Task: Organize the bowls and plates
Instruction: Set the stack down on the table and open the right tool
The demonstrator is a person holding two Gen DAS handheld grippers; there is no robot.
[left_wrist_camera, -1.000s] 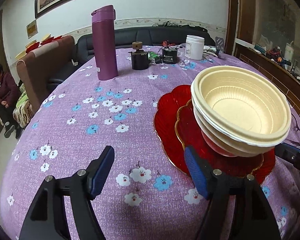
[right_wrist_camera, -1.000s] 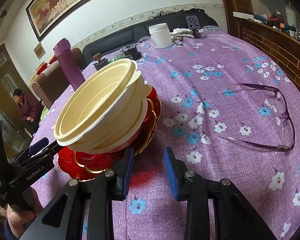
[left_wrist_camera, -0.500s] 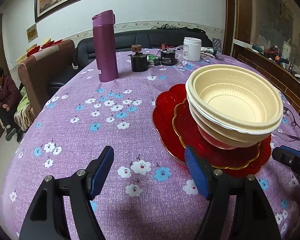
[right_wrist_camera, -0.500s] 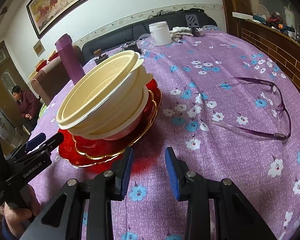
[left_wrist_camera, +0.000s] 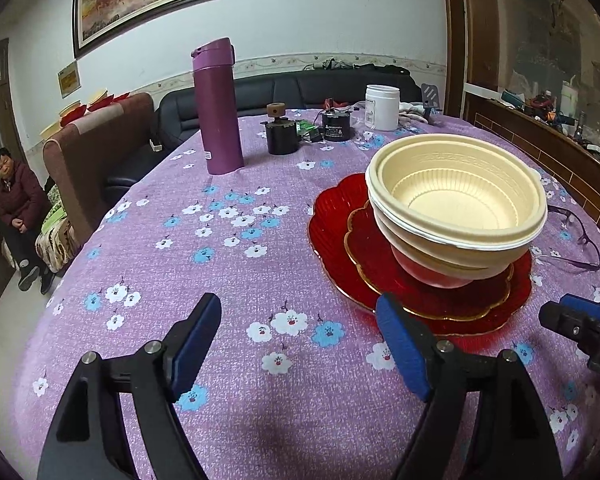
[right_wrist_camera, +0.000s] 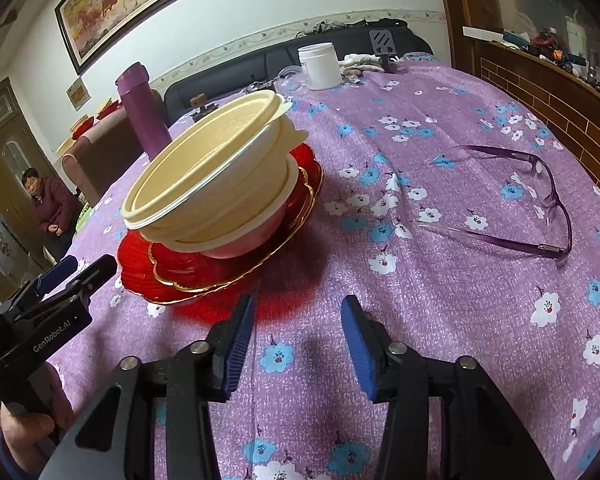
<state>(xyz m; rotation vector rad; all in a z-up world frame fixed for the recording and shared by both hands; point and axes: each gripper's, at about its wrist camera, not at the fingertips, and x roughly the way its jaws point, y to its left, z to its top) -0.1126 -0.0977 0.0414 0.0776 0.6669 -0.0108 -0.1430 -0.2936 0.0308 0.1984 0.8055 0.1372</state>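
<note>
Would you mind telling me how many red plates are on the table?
2: a large red plate lies on the cloth, and a smaller gold-rimmed plate sits on it under the bowls, which may hide more.

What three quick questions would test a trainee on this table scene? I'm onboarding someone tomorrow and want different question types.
1. True or false: the cream bowls sit stacked on the red plates.
2. Multiple choice: the purple eyeglasses lie A) inside the top bowl, B) on the tablecloth apart from the plates, C) under the purple bottle.
3. Fill in: the left gripper and right gripper are both ____, holding nothing.

Key: 1 true; 2 B; 3 open.
</note>
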